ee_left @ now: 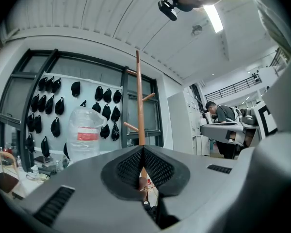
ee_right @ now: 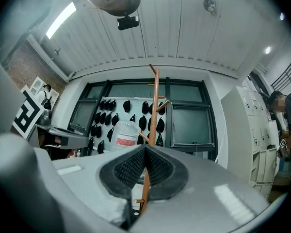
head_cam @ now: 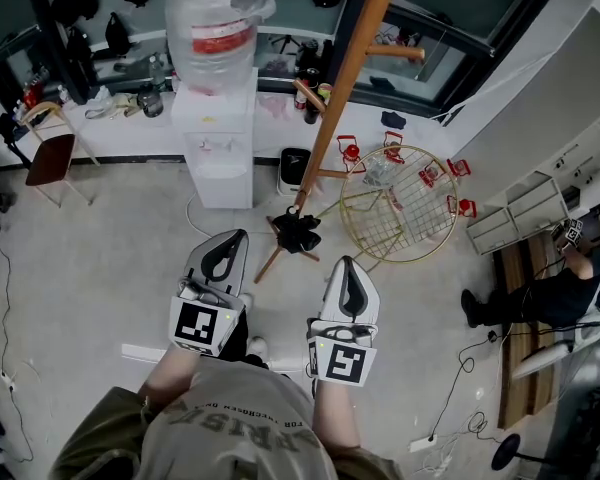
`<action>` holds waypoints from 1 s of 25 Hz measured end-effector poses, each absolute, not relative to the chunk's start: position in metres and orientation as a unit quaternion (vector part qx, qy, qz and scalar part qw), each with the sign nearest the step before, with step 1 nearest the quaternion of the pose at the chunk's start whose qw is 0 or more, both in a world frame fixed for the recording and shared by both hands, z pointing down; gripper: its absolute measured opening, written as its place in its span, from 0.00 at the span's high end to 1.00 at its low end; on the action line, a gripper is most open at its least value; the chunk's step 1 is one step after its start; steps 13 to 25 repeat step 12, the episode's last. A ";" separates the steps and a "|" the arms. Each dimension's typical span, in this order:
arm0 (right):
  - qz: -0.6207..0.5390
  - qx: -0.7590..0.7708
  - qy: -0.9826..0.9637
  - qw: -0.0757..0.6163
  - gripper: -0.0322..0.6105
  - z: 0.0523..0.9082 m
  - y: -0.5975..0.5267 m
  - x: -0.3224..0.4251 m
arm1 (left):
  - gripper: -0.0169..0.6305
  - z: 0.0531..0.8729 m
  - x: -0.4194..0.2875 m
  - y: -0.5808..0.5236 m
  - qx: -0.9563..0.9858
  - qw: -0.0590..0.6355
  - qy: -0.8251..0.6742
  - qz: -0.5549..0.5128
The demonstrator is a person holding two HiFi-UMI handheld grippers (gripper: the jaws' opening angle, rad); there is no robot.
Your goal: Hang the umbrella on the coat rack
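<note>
The wooden coat rack (head_cam: 332, 108) stands on the floor ahead of me, and its pole leans up out of the head view. A black bundle (head_cam: 298, 232) lies at its foot; it may be the folded umbrella, but I cannot tell. My left gripper (head_cam: 234, 238) is shut and holds nothing, a short way left of that bundle. My right gripper (head_cam: 347, 263) is also shut and holds nothing, just right of it. Both point at the rack: its pole (ee_left: 139, 106) rises above my left gripper (ee_left: 142, 149), and the pole (ee_right: 155, 106) above my right gripper (ee_right: 145, 149).
A white water dispenser (head_cam: 220, 138) with a big bottle (head_cam: 215, 28) stands left of the rack. A round gold wire rack (head_cam: 400, 208) with red clips leans to its right. A chair (head_cam: 50, 153) is far left. A seated person (head_cam: 550, 288) and floor cables are at the right.
</note>
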State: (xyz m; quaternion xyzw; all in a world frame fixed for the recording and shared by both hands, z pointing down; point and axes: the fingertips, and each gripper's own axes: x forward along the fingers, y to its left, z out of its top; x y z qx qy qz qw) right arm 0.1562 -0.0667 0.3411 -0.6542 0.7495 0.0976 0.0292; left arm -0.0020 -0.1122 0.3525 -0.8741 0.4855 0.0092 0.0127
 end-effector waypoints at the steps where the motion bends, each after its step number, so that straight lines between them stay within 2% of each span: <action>1: 0.097 -0.654 0.750 0.029 0.95 0.341 -0.067 0.156 | 0.96 0.353 -0.002 -0.112 -0.874 0.014 0.485 0.010; 25: 0.105 -0.653 0.750 0.032 0.95 0.339 -0.065 0.155 | 0.96 0.360 -0.004 -0.111 -0.874 0.009 0.486 0.004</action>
